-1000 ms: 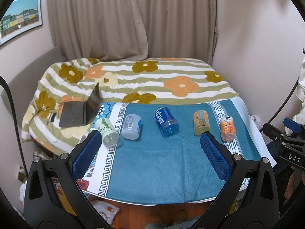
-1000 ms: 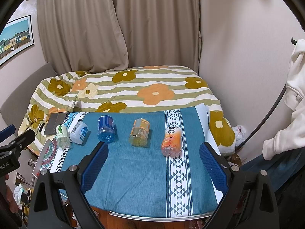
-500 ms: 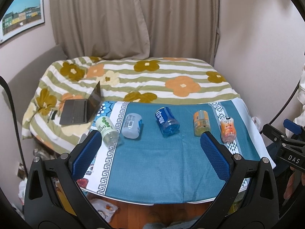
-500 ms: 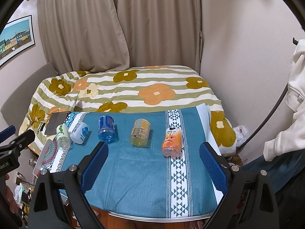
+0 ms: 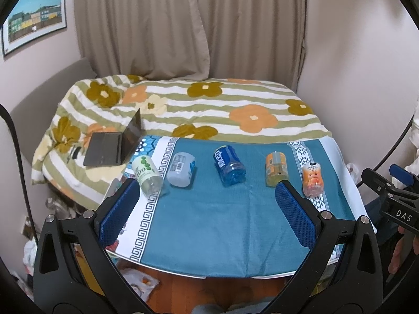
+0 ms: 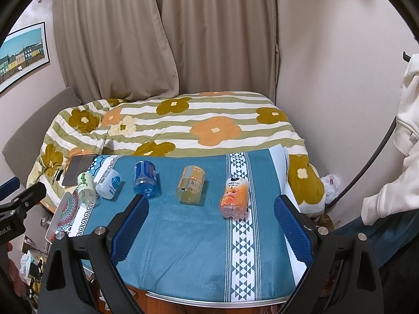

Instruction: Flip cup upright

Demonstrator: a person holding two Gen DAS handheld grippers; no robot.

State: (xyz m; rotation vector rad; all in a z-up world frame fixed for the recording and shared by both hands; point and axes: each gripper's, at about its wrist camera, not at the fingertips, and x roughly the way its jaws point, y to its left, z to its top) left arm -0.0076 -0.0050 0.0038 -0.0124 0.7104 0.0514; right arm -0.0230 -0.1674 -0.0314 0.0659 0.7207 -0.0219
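Observation:
Several plastic cups lie on their sides in a row on the teal tablecloth [image 5: 209, 217]: green-dotted cup [image 5: 146, 174], white cup [image 5: 181, 169], blue cup [image 5: 230, 164], yellow-orange cup [image 5: 276, 168], orange-pink cup [image 5: 312, 179]. They also show in the right wrist view: green-dotted cup [image 6: 86, 188], white cup [image 6: 108, 183], blue cup [image 6: 145, 179], yellow-orange cup [image 6: 191, 184], orange-pink cup [image 6: 235, 198]. My left gripper [image 5: 207, 196] is open and empty, held back from the row. My right gripper [image 6: 210, 210] is open and empty, also short of the cups.
A half-open laptop [image 5: 115, 146] lies on the floral bed quilt [image 5: 209, 110] behind the table. Curtains and walls stand behind. The table's front edge [image 5: 204, 276] is near me. The right gripper's body [image 5: 392, 198] shows at the right of the left wrist view.
Both views have shifted only slightly; the left camera has tilted a little upward. The cups have not moved and both grippers stay open.

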